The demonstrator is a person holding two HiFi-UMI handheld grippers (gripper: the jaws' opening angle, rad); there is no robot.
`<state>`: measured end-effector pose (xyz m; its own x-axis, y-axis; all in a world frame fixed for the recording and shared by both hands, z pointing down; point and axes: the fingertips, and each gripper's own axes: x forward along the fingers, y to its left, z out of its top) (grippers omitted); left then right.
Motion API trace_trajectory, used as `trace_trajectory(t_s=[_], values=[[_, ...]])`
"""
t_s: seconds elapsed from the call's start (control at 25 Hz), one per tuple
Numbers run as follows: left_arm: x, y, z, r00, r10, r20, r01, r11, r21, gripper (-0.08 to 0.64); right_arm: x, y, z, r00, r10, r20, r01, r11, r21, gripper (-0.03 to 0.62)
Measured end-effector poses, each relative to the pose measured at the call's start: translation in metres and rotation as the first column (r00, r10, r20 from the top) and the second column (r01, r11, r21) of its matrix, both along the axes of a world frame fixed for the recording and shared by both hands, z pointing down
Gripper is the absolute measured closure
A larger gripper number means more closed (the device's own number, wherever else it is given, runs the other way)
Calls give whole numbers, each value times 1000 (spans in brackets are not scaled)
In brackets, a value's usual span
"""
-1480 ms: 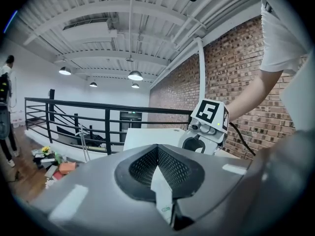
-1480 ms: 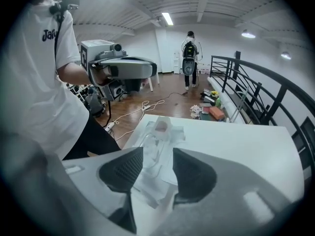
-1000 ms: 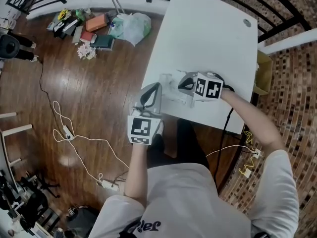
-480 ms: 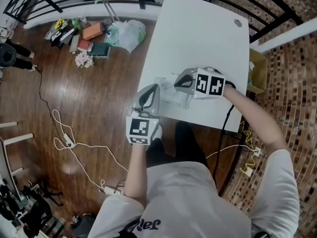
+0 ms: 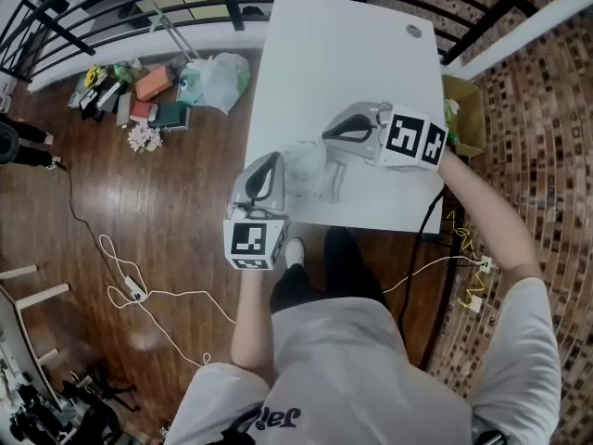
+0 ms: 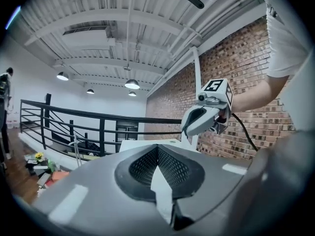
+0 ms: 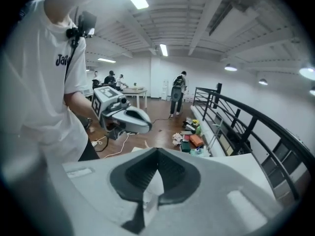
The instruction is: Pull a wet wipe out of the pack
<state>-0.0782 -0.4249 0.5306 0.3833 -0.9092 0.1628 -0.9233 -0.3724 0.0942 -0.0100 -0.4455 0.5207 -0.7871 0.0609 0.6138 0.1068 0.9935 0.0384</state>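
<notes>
On the white table point(image 5: 371, 54), near its front edge, a crumpled translucent wipe pack point(image 5: 308, 167) hangs between my two grippers. My left gripper point(image 5: 278, 163) is shut on the pack's left end; a white strip of it point(image 6: 161, 188) shows pinched between the jaws. My right gripper point(image 5: 327, 137) is up above the pack, shut on a white wet wipe point(image 5: 335, 182) that hangs down from its tips toward the pack. The same wipe point(image 7: 151, 190) shows between the closed jaws in the right gripper view. Each gripper faces the other point(image 6: 192, 127) point(image 7: 140, 124).
A round cable hole point(image 5: 413, 31) sits at the table's far end. A cardboard box point(image 5: 460, 109) stands by the right edge. Bags and books point(image 5: 208, 77) lie on the wooden floor to the left, a white cable point(image 5: 139, 286) nearer. Black railing runs behind. People point(image 7: 177, 95) stand far off.
Both grippers have risen off the table, the right one much more and tilted further down. The wipe now stretches up out of the pack between them.
</notes>
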Motion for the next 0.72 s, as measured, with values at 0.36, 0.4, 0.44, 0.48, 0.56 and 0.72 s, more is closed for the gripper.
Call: trace_trajectory(t_s=[0.36,0.4,0.44,0.48,0.56,0.72], values=[[28,-15,-8,995,100,-18,-100,995,3,545,93,-58,-17,958,288,4,-287,955,79,600],[35,-15,-7,993,118,-23,-118,993,-5,545,105,-59,-6,947,320,-18,-317,945,80,600],[43,-15,-5,990,137,-25,-137,990,-15,545,116,-60,6,936,350,-41,-346,935,78,600],[51,-15,-2,987,157,-24,-158,987,-30,545,127,-59,20,924,377,-67,-372,925,75,600],[65,-12,7,980,199,-20,-199,978,-63,545,148,-56,52,898,421,-125,-416,907,65,600],[92,-11,14,963,270,-12,-270,962,-45,545,187,-43,112,836,499,-227,-508,861,18,600]])
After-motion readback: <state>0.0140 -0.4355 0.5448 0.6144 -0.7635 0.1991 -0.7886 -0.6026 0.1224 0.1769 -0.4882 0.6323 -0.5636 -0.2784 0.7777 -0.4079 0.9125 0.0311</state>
